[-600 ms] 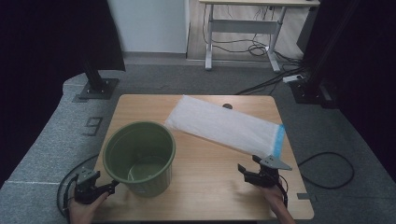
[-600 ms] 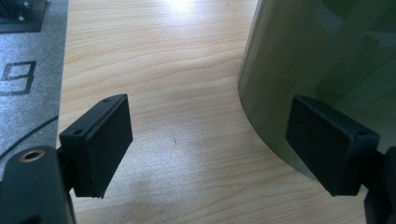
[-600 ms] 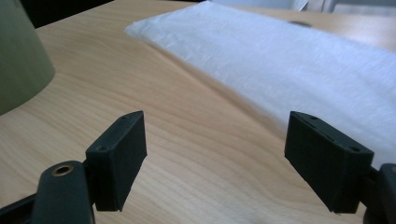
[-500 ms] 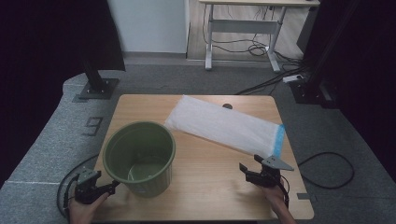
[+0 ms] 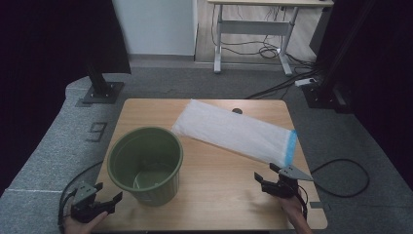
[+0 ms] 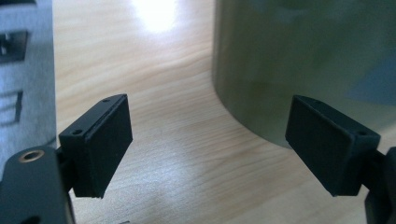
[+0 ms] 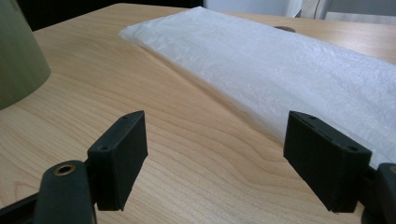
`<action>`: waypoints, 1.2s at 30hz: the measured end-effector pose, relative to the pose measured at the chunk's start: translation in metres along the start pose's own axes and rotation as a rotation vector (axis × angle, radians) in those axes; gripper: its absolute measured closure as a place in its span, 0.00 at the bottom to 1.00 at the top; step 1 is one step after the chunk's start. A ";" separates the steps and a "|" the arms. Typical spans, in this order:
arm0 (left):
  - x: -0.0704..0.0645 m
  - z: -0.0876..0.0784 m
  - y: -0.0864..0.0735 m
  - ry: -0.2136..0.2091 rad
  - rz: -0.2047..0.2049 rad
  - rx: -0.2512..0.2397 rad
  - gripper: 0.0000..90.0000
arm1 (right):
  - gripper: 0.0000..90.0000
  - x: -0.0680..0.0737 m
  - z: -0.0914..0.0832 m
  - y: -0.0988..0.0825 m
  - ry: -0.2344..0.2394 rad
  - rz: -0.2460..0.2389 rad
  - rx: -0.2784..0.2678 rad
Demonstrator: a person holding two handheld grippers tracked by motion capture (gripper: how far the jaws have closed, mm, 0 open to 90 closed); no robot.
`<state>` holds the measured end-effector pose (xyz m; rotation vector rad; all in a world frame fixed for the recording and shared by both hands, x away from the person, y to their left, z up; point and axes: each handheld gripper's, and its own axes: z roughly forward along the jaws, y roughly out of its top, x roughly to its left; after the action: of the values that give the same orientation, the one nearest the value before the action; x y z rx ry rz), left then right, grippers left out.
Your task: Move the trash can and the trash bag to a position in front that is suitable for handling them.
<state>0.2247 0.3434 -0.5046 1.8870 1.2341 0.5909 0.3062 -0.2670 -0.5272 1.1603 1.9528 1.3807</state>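
1. At the near left corner of the table [image 5: 209, 195], the left gripper [image 5: 108, 200] rests low in a person's hand, its jaws spread wide with nothing between them. It points at the base of the bin, which suggests it is poised to steady that container.

2. Just beside it stands 1 green bin [image 5: 145, 163], upright with its mouth open and apparently no liner inside. In the left gripper view, its curved wall [image 6: 299, 60] rises close ahead of the jaws, near but not touching them.

3. Across the far and right part of the table lies 1 white plastic bag [image 5: 234, 130], flat, folded and set on a slant, its blue-edged end [image 5: 291, 147] nearest the right hand. One corner sits close to the bin's rim; whether it touches is unclear. Laid out flat, it seems ready to be picked up and fitted into the bin.

4. At the near right, the right gripper [image 5: 265, 181] is likewise wide open and empty. In the right gripper view the bag [image 7: 289, 70] spreads just ahead of its jaws, a likely first target.

5. The count: 2 grippers, 1 bin, 1 bag, 1 table.
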 end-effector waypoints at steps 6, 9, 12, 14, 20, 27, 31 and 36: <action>-0.015 -0.001 0.008 -0.135 0.095 -0.030 0.16 | 0.23 0.000 0.002 -0.001 0.007 -0.029 0.022; -0.028 0.007 0.017 -0.222 0.149 -0.031 0.15 | 0.23 0.001 0.002 -0.002 0.004 -0.033 0.029; -0.034 0.015 0.022 -0.253 0.169 -0.029 0.12 | 0.23 0.001 0.001 -0.004 0.003 -0.021 0.030; -0.035 0.016 0.023 -0.261 0.172 -0.029 0.13 | 0.23 0.001 0.000 -0.004 0.005 -0.020 0.029; -0.038 0.025 0.033 -0.334 0.197 -0.055 0.13 | 0.24 0.000 -0.008 -0.007 -0.023 -0.024 0.024; -0.044 0.032 0.038 -0.355 0.228 -0.051 0.15 | 0.24 -0.002 -0.014 -0.008 -0.045 -0.020 0.025; -0.051 0.040 0.044 -0.375 0.253 -0.042 0.15 | 0.25 -0.004 -0.019 -0.011 -0.052 -0.018 0.029; -0.055 0.047 0.048 -0.400 0.262 -0.046 0.16 | 0.25 -0.008 -0.025 -0.012 -0.070 -0.010 0.028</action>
<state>0.2622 0.2666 -0.4904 2.0198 0.7189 0.3469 0.2867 -0.2885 -0.5299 1.1947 1.9320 1.2940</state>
